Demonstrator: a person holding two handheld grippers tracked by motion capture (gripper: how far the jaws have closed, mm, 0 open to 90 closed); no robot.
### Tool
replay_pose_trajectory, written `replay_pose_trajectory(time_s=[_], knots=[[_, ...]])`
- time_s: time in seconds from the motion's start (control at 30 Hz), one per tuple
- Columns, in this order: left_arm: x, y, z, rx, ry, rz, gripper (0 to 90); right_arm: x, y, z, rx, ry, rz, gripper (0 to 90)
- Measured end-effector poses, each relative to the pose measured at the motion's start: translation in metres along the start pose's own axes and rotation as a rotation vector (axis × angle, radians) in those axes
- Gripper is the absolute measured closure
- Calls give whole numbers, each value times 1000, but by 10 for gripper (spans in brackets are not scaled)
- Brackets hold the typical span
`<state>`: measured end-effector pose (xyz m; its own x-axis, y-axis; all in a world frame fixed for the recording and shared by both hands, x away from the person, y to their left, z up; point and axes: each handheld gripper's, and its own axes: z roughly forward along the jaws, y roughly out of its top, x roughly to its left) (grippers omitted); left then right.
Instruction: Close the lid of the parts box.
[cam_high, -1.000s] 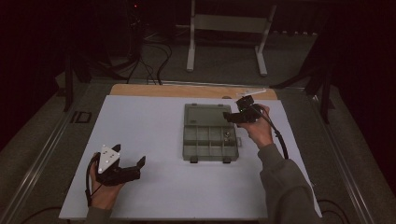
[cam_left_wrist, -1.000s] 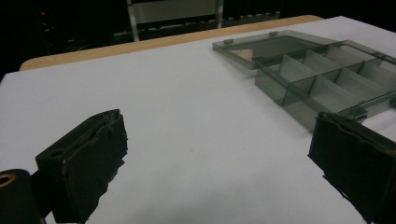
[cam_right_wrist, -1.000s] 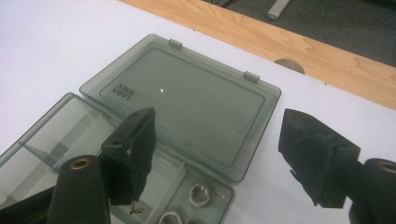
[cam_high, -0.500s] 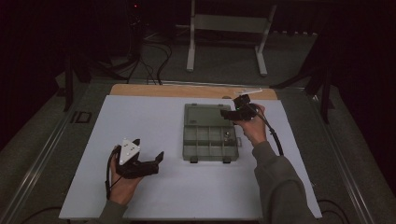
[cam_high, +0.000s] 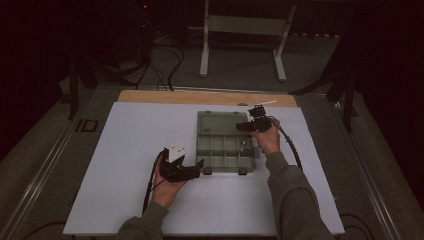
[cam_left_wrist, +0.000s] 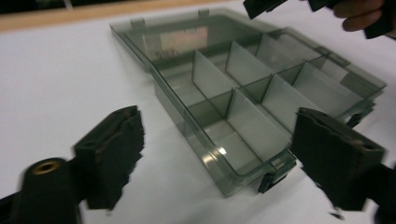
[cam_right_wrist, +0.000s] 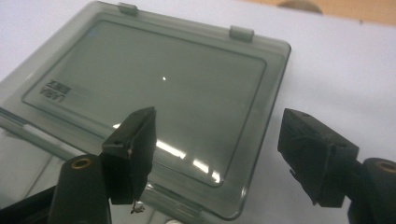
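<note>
My left gripper's (cam_left_wrist: 219, 154) jaws come through smeared with motion blur, edges ragged. The organizer box's (cam_left_wrist: 243, 93) far corner runs off the right edge there. A tiny thing sits in one compartment (cam_high: 243, 146) from above, too small for me to name. In the right gripper view the lid's label (cam_right_wrist: 53, 91) reads mirrored and too soft to make out.

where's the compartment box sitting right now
In the high view the open compartment box lies right of centre on the white mat, its lid flat toward the far wooden edge, between the left claw and right claw.
</note>
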<state>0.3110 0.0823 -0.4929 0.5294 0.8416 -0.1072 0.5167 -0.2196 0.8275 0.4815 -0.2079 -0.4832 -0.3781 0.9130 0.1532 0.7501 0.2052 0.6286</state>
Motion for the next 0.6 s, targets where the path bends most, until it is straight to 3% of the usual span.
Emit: replay_pose_trajectory(time_s=[0.17,0.27,0.4,0.53,0.6], knots=[[-2,-3,17,45,17,-15,281,-6,-3,9,33,49,71,278],[0,-4,22,63,25,-40,353,-5,-6,16,66,45,65,277],[-2,-5,27,87,29,-28,450,-6,-8,20,82,56,84,275],[-2,-4,31,116,20,-43,571,-8,-8,20,93,69,104,275],[-2,-4,33,132,38,-39,614,-8,-8,20,96,76,113,276]])
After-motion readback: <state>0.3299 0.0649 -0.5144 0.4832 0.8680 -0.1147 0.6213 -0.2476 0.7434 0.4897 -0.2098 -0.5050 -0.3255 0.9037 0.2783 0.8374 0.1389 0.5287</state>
